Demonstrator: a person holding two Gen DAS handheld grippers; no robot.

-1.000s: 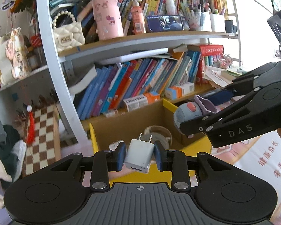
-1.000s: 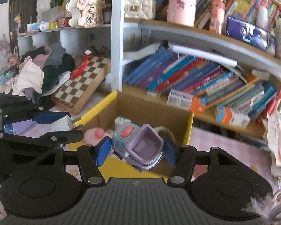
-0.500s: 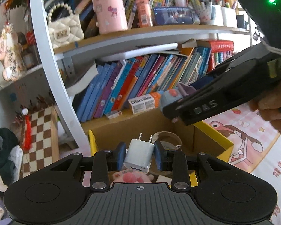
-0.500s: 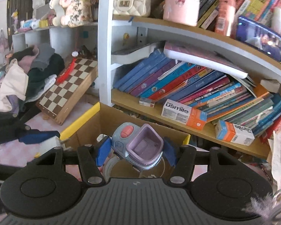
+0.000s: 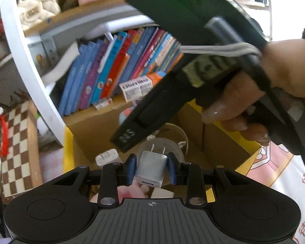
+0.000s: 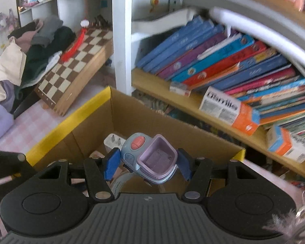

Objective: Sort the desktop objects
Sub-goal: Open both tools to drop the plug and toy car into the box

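While the left tool (image 5: 151,169) clamps a charger (image 5: 150,168), the right tool (image 6: 147,163) grips a toy (image 6: 150,158).

A small white USB charger plug (image 5: 150,168) sits clamped between blue pads, its two metal prongs pointing up and away, its USB port facing the camera. It hangs above an open cardboard box (image 5: 87,130) with yellow-edged flaps. A blue and lilac toy (image 6: 150,158) with an orange button and an open, hollow lilac compartment is gripped tilted over the same box (image 6: 132,120). Another white plug (image 6: 112,141) lies inside the box.
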